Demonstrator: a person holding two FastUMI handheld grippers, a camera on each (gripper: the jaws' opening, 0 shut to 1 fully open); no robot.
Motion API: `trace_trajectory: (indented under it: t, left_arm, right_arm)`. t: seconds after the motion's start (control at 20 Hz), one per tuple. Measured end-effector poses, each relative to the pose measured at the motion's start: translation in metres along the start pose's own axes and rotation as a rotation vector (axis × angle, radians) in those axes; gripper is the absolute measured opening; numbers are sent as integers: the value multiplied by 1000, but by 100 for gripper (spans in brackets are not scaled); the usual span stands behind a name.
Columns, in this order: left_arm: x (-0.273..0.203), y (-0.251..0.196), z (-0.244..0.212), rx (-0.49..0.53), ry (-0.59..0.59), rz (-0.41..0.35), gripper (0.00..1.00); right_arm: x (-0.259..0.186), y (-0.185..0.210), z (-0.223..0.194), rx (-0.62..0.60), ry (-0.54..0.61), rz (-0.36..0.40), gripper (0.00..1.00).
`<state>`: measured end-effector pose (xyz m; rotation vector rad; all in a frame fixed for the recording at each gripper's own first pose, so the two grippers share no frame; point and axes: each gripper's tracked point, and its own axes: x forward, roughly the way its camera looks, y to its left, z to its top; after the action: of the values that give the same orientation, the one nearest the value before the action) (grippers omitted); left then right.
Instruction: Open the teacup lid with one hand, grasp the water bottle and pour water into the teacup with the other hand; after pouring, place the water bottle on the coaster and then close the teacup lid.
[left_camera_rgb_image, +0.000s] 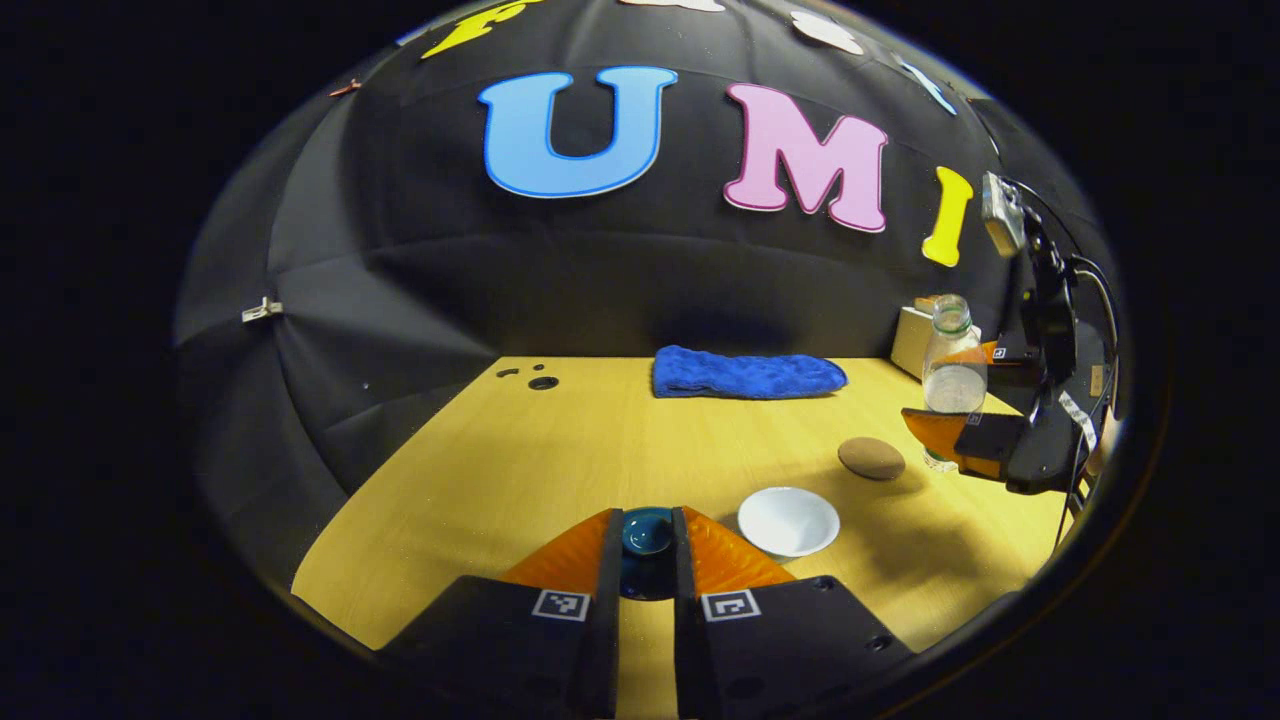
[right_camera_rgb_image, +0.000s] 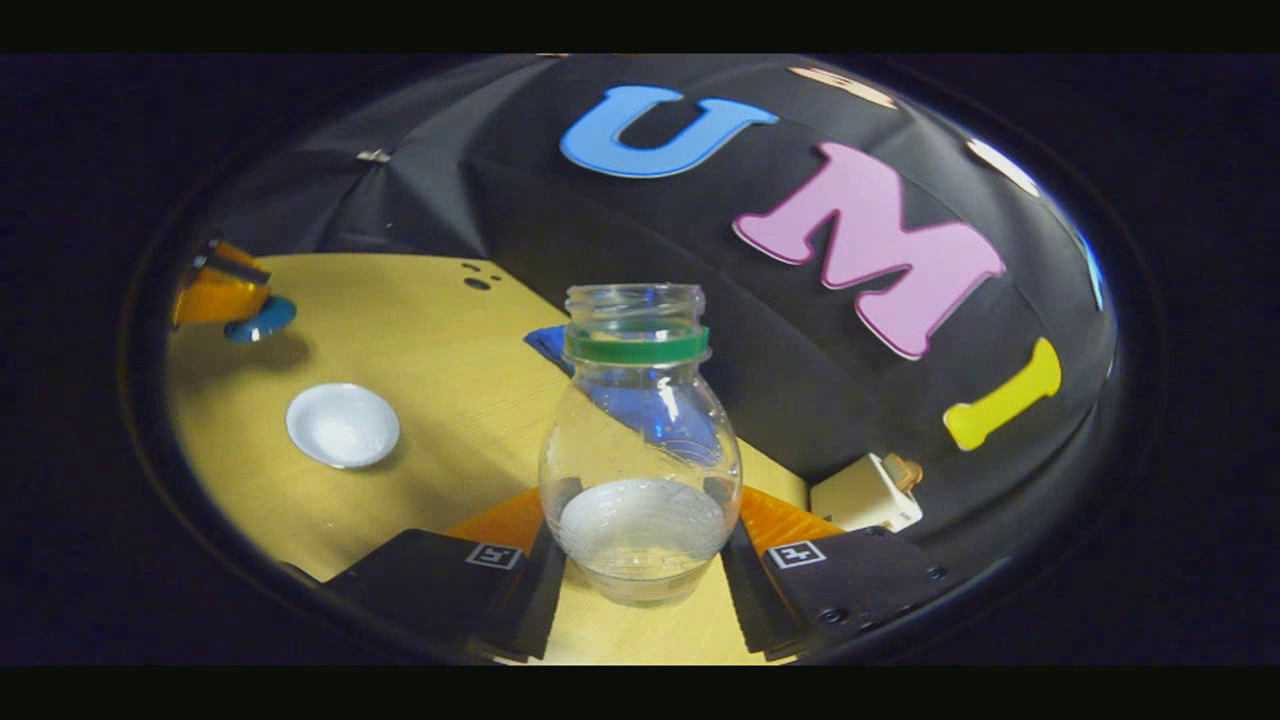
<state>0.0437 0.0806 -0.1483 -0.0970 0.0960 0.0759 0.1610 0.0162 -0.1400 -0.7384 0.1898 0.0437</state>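
table (left_camera_rgb_image: 480, 470) (yellow wood) | teacup (left_camera_rgb_image: 788, 520) | coaster (left_camera_rgb_image: 871, 457) | blue towel (left_camera_rgb_image: 745, 375) | box (left_camera_rgb_image: 912, 340)

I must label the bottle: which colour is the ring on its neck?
Green, around the clear bottle neck; clearest in the right gripper view.

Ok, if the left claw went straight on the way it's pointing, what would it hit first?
Probably the blue towel at the far edge of the table, or the black cloth wall just behind it; depth is unclear. The left claw is shut on the teacup lid.
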Motion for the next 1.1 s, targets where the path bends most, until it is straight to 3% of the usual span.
trace_trajectory:
  t: [0.15,0.35,0.55,0.6,0.85,0.95,1.0,1.1]
  left_arm:
    - [-9,18,-4,-19,-9,27,23]
    - [-15,36,-15,-53,-8,47,27]
    - [-17,52,-26,-73,0,65,22]
    - [-17,55,-27,-79,1,65,26]
    - [-13,65,-38,-79,15,67,23]
    - [-12,67,-37,-90,14,63,27]
    - [-11,68,-36,-90,11,61,22]
    - [-8,70,-35,-93,6,59,27]
  right_arm:
    - [4,18,5,-172,-25,33,73]
    - [8,43,7,-337,-43,80,73]
    - [16,57,8,-432,-32,107,73]
    - [17,58,8,-463,-27,108,73]
    - [22,61,8,-573,-6,115,73]
    - [29,62,8,-604,-2,119,73]
    - [29,65,7,-622,-2,127,73]
    - [30,68,6,-663,4,138,73]
